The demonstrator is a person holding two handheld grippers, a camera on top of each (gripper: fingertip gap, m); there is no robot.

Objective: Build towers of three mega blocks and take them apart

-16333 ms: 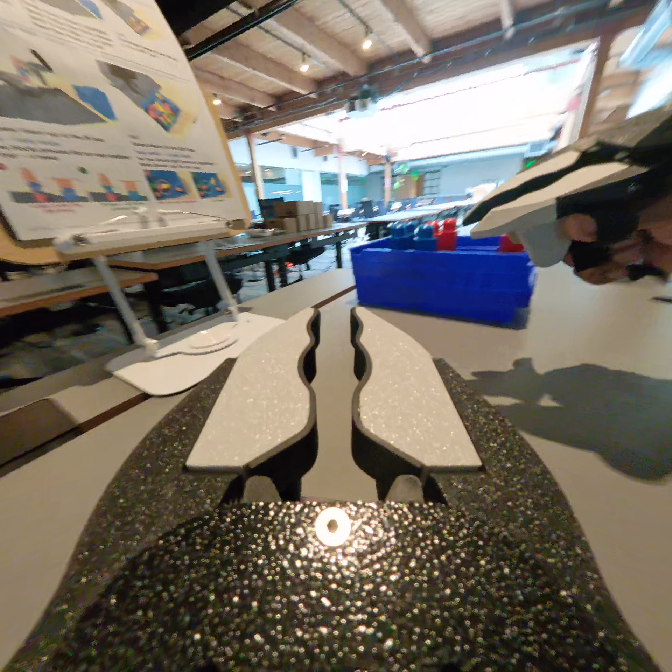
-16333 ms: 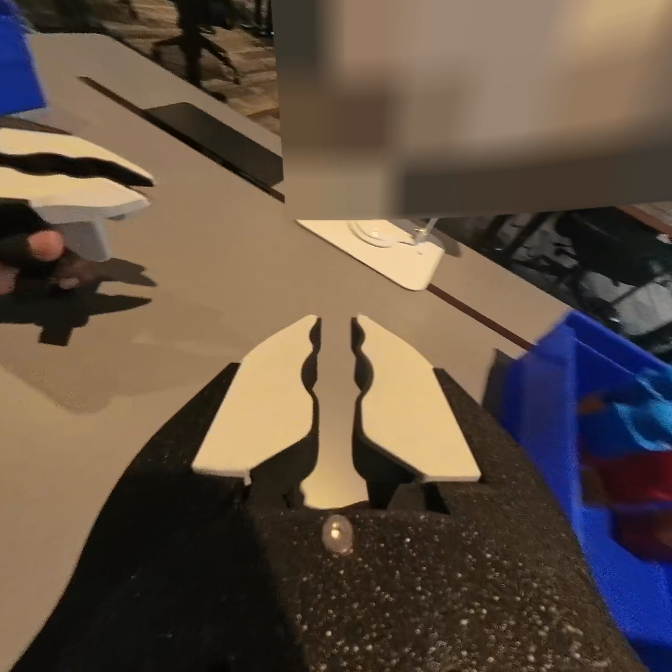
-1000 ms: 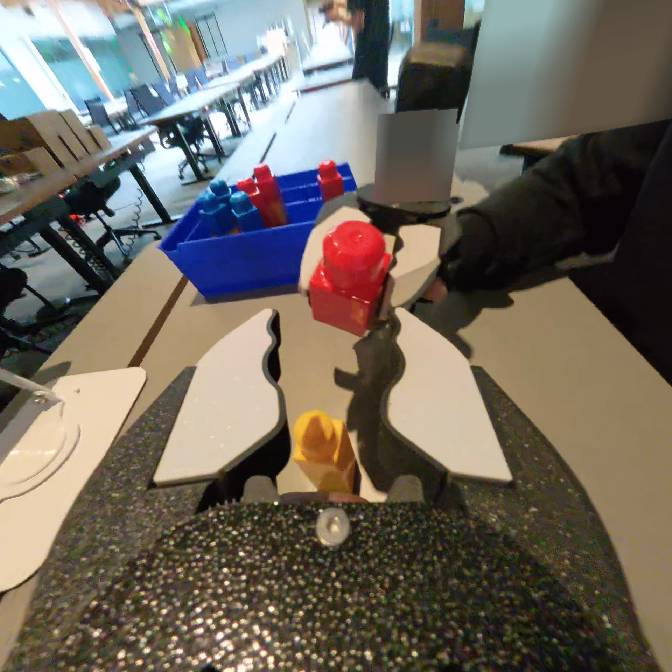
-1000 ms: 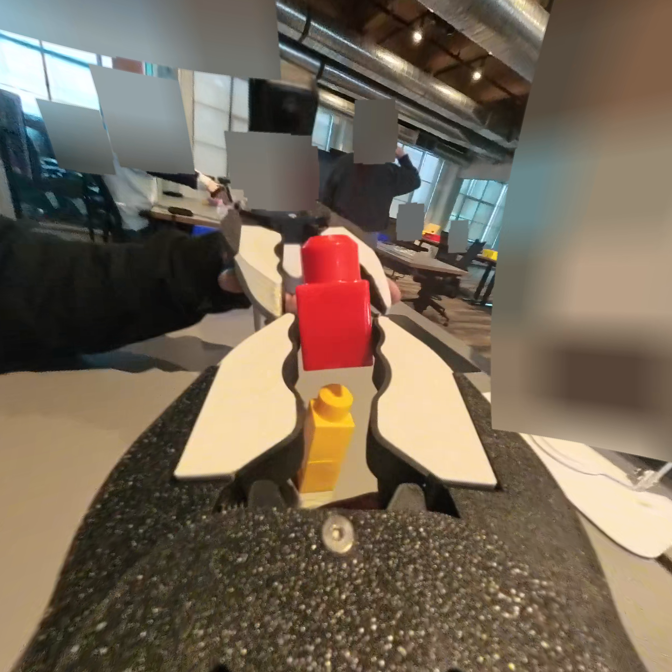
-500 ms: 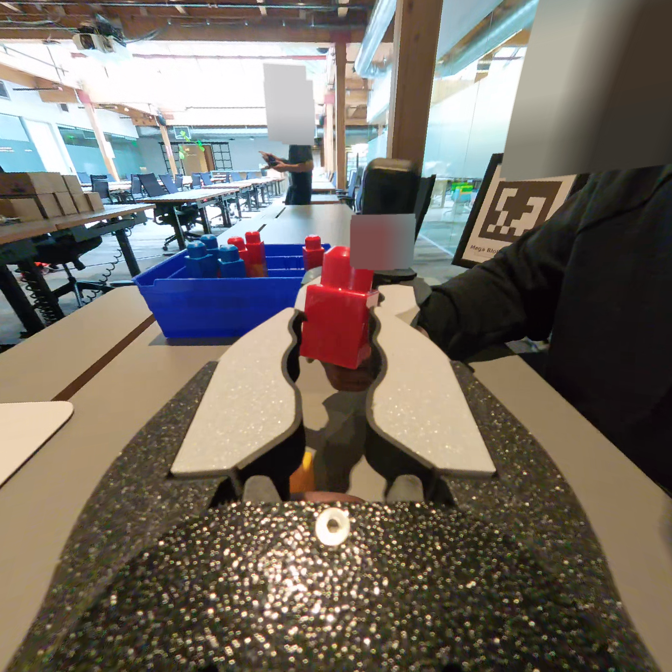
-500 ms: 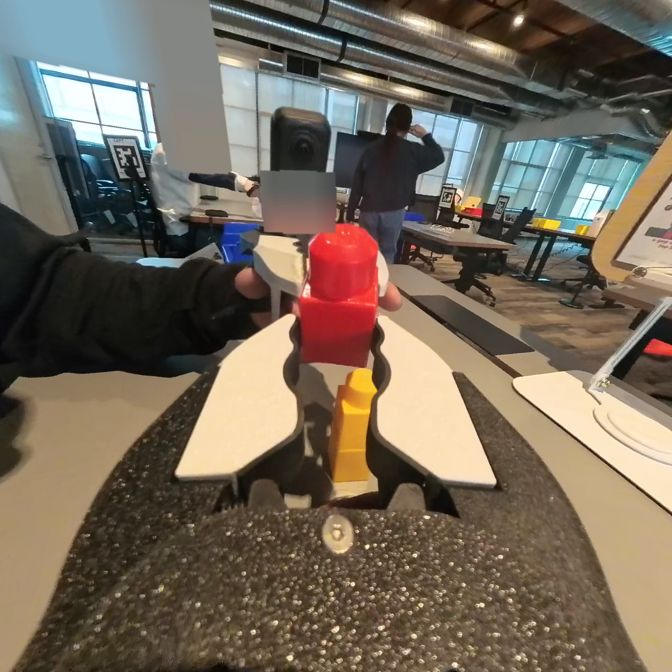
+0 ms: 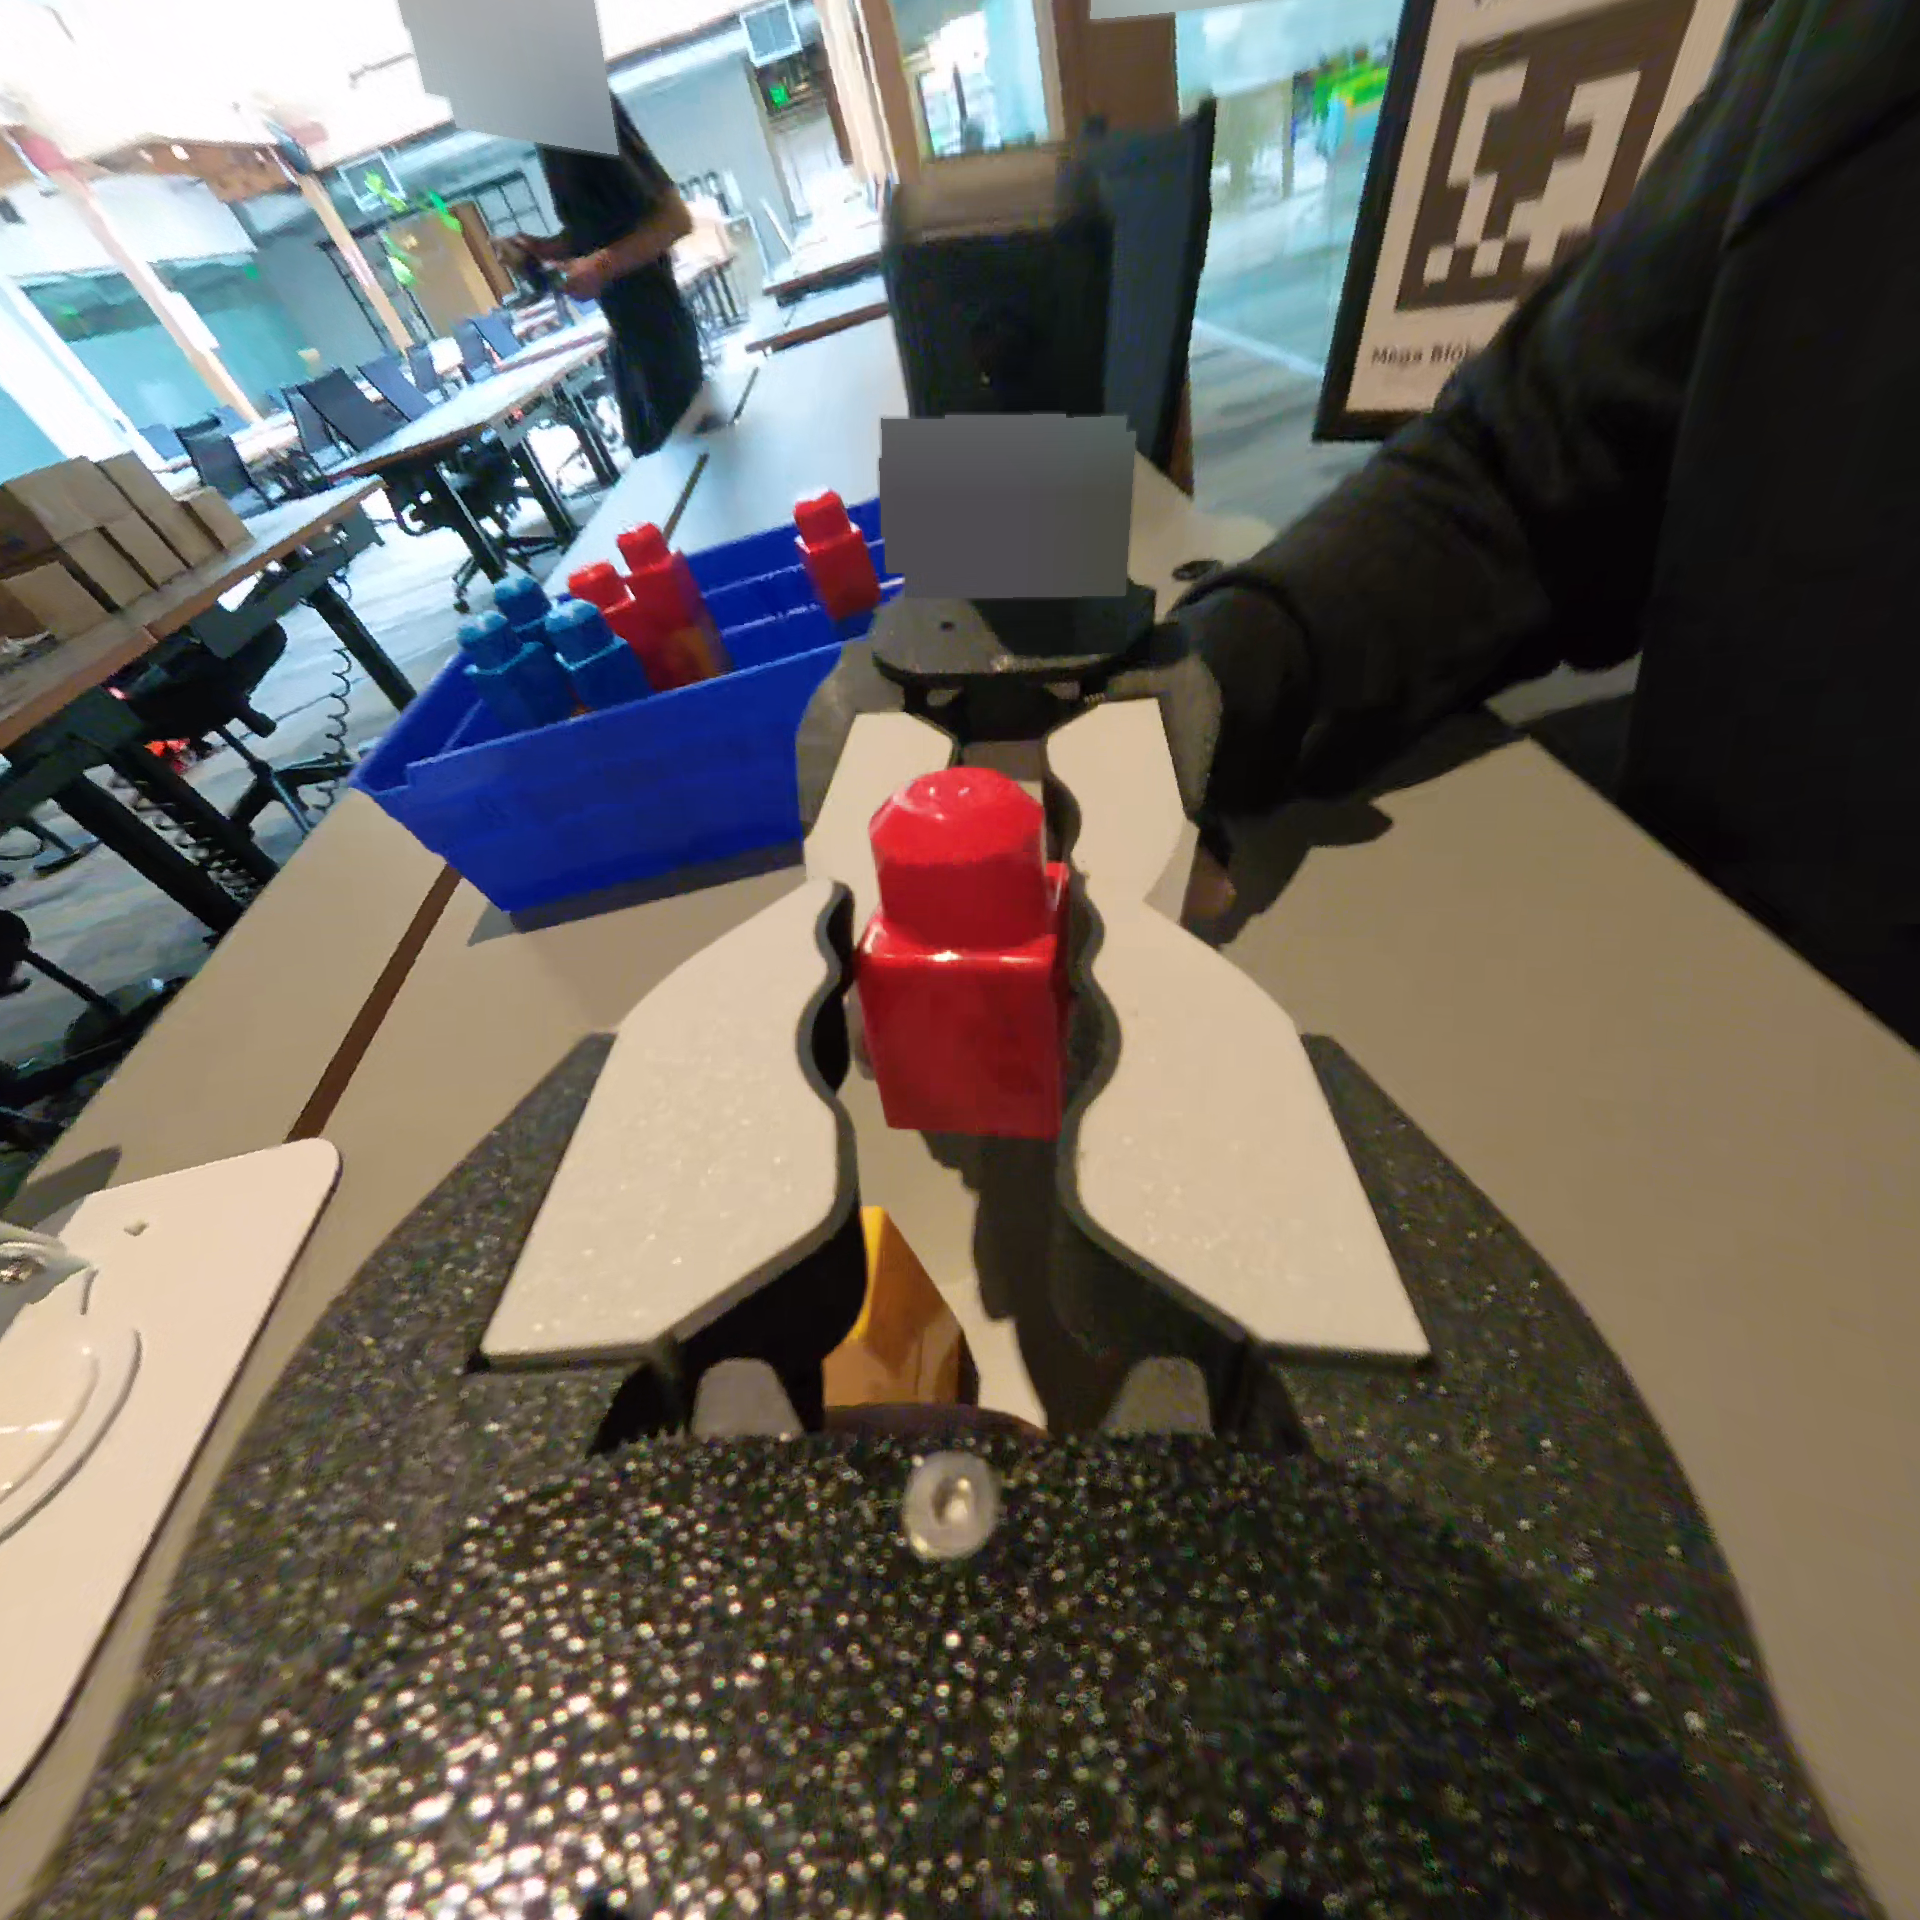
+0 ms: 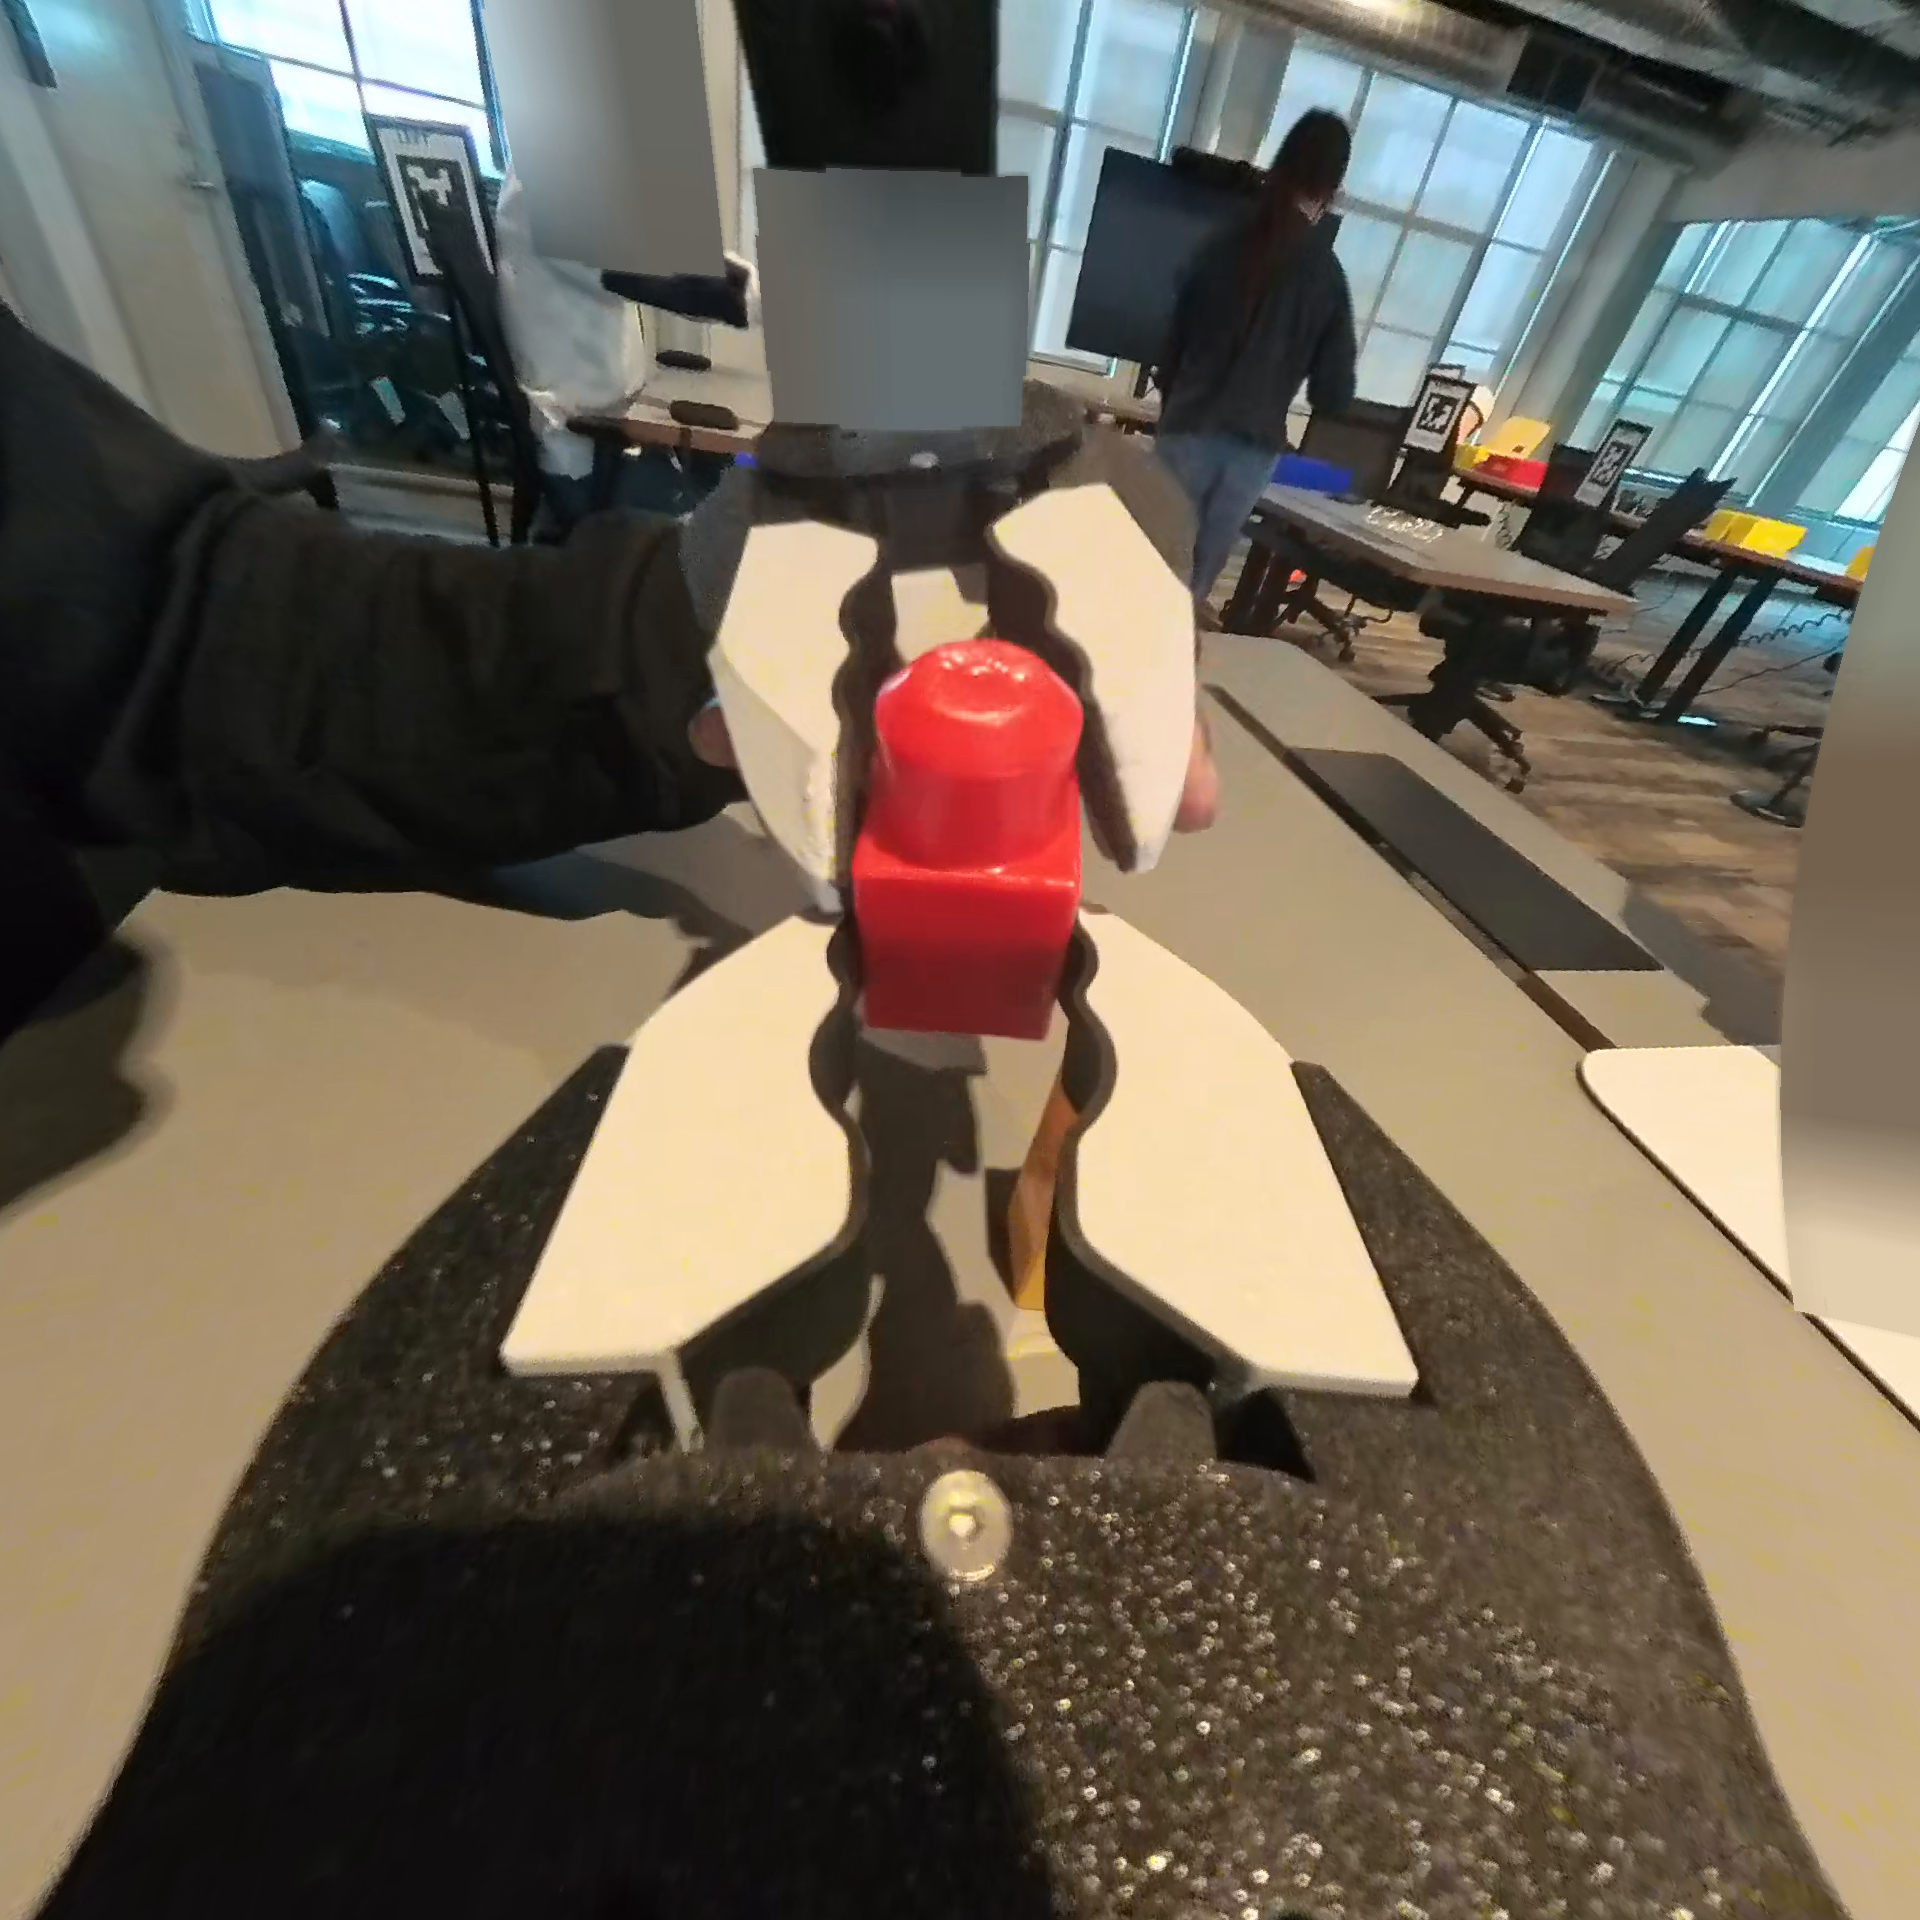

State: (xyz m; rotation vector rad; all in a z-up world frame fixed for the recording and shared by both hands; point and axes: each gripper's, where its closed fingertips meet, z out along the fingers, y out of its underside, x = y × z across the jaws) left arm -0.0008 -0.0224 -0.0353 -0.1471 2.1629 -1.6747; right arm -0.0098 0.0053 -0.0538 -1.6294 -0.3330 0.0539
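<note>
Office bench: red block is pinched between both hand-held grippers, left and right, above the yellow block. Blue bin lies beyond. Advice: let one release, lower squarely.

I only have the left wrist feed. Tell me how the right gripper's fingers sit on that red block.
Observer: In the right wrist view, the right gripper has its fingers against both sides of the base of the red block.
Operator: Report what lies on the table past the block.
Observer: A flat black mat lies on the table, to the right of the block.
Operator: Give me the background.
Observer: Yellow bins show far back on the right.
</note>
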